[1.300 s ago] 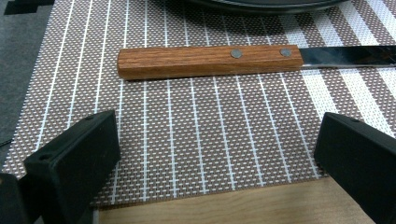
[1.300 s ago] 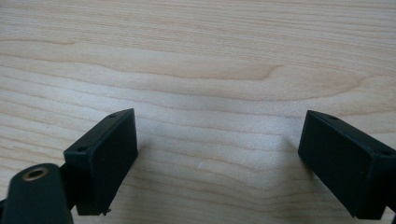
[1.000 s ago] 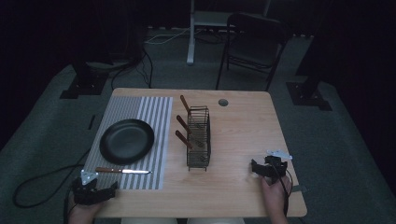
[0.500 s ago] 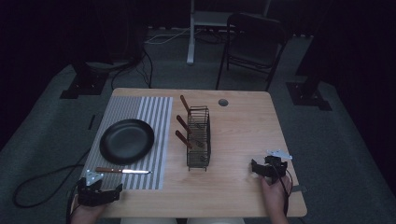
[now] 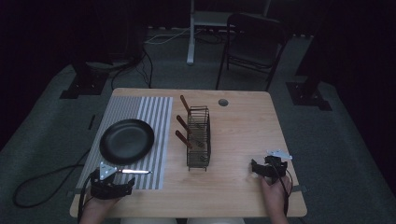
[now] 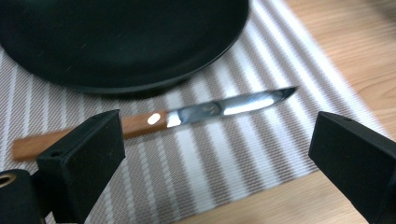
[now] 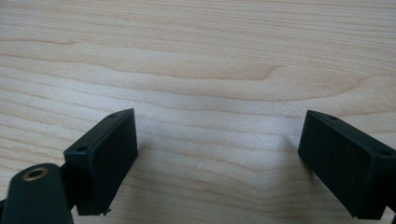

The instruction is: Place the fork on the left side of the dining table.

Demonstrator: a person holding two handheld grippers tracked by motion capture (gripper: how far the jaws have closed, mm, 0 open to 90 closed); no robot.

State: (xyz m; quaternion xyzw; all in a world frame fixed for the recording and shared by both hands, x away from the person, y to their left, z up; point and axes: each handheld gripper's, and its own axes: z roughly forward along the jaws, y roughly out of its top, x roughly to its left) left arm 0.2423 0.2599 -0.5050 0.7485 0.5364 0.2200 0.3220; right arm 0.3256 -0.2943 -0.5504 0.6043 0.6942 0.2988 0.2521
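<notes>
A knife (image 5: 133, 171) with a wooden handle lies on the striped placemat (image 5: 154, 112), just in front of a black plate (image 5: 127, 141). My left gripper (image 5: 116, 183) sits at the table's front left corner, open. In the left gripper view the knife (image 6: 210, 109) lies crosswise just beyond the wide-apart jaws of the left gripper (image 6: 219, 140), with the plate (image 6: 116, 42) behind it. My right gripper (image 5: 261, 167) rests at the front right, and the right gripper (image 7: 217, 140) stands open over bare wood with nothing between its jaws.
A black wire rack (image 5: 198, 137) stands mid-table with three wooden-handled utensils (image 5: 184, 121) leaning out of its left side. A round hole (image 5: 223, 102) is near the table's back edge. A chair (image 5: 252, 42) stands beyond the table.
My left gripper has shifted a little to the right, closer to the knife. The right gripper has stayed put.
</notes>
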